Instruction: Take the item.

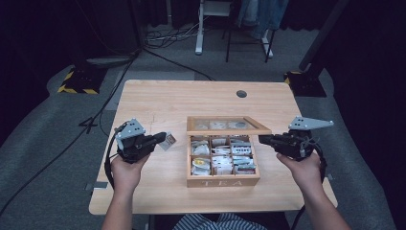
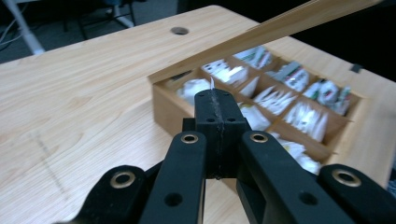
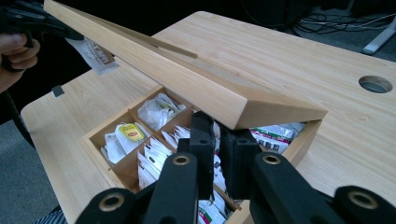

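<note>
A wooden tea box marked TEA stands mid-table, its compartments full of tea bags. Its windowed lid is raised partway. My right gripper is at the lid's right front corner. In the right gripper view its jaws sit just under the lid's edge, a narrow gap between them and nothing in it. My left gripper, left of the box, is shut on a tea bag held above the table. That grey tea bag hangs from the left gripper in the right gripper view.
The light wooden table has a round cable hole near its far edge. Bare tabletop lies left of and behind the box. On the floor beyond are a yellow-black striped base, cables and furniture legs.
</note>
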### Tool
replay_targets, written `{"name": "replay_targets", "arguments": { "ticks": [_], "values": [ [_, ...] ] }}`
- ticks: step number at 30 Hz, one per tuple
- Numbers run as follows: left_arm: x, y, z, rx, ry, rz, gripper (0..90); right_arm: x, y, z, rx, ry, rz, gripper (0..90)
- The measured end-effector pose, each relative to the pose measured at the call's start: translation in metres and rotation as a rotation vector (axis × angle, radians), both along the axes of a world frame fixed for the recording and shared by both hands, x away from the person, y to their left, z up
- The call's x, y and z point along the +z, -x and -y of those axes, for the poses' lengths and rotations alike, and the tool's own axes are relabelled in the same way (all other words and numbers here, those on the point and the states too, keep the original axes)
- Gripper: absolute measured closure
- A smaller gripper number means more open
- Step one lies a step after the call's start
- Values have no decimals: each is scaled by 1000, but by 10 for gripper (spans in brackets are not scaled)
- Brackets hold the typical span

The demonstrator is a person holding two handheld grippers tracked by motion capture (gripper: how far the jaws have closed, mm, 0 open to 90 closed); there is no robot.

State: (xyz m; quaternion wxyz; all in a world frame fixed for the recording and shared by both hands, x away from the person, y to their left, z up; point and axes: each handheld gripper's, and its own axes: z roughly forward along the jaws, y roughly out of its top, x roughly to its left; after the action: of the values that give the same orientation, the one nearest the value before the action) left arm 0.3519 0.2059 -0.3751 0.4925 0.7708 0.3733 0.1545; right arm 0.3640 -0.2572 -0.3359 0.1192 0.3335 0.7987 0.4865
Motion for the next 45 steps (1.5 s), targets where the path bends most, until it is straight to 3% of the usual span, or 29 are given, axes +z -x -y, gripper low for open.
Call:
{"name": "replay_targets", "arguments": {
  "ticks": [5, 11, 18, 26, 32, 38, 45],
  "values": [
    [-10, -7, -10, 50, 12, -22, 900, 0, 0, 0, 0, 1, 1, 838],
    [-20, -13, -17, 100, -18, -32, 900, 0, 0, 0, 0, 1, 2, 838],
    [-33, -21, -24, 134, -18, -69, 900, 0, 0, 0, 1, 1, 2, 838],
    [-46, -28, -30, 151, 3, -110, 900, -1, 0, 0, 0, 2, 0, 838],
    [-53, -32, -31, 152, -1, -142, 900, -1, 0, 0, -1, 3, 0, 838],
    [-64, -39, -32, 159, -9, -200, 900, -1, 0, 0, 0, 3, 0, 838],
    [-70, -41, -34, 167, -3, -229, 900, -1, 0, 0, 0, 3, -1, 838]
  ]
}}
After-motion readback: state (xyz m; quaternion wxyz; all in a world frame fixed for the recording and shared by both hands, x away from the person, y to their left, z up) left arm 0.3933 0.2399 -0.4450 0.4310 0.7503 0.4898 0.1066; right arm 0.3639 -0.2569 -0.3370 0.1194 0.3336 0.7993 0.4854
